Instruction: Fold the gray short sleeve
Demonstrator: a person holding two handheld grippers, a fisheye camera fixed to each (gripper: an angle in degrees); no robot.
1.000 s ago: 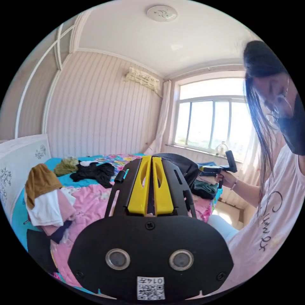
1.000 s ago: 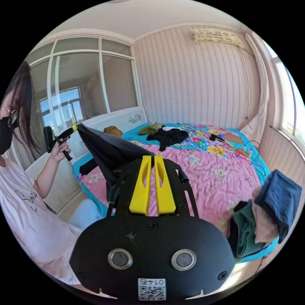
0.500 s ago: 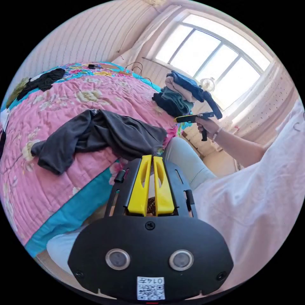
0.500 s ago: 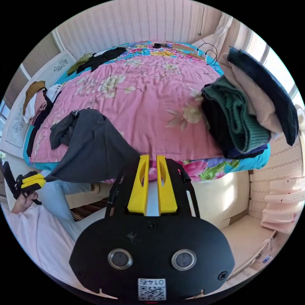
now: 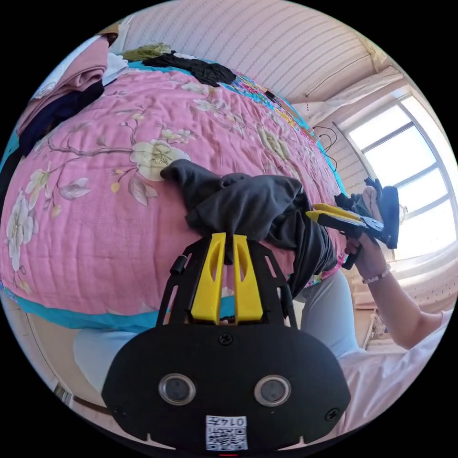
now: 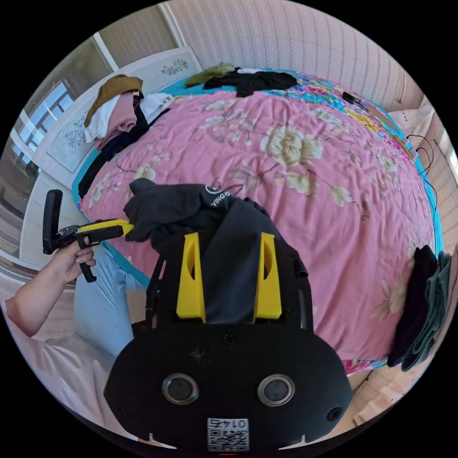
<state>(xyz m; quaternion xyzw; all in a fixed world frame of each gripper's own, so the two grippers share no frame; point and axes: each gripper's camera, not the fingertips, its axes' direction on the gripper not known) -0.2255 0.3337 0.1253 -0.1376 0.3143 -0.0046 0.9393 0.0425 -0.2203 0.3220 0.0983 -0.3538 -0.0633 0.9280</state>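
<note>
My left gripper (image 5: 226, 248) has its jaws pressed nearly together on a bunched edge of the gray shirt (image 5: 248, 205), and I judge it is pinching the cloth so I can drag that side out flat, though the bite itself is tucked under a fold and I cannot see how much fabric is caught. My right gripper (image 6: 229, 274) has its jaws spread wide with a band of the shirt (image 6: 191, 210) lying between them; the cloth reaches both yellow jaws, but they do not look to be squeezing it, so I take that side as loose or about to be grabbed. The shirt sits crumpled at the near edge of the bed (image 6: 334, 157), part of it spilling over the edge toward my legs, which is why neither sleeve nor hem can be told apart. In the left gripper view, my right gripper (image 5: 315, 212) pokes at the shirt's far side. Stacks of clothes (image 6: 119, 114) sit at the head-end corner, and a dark pile (image 6: 424, 305) at the other near corner is cut off by the frame.
</note>
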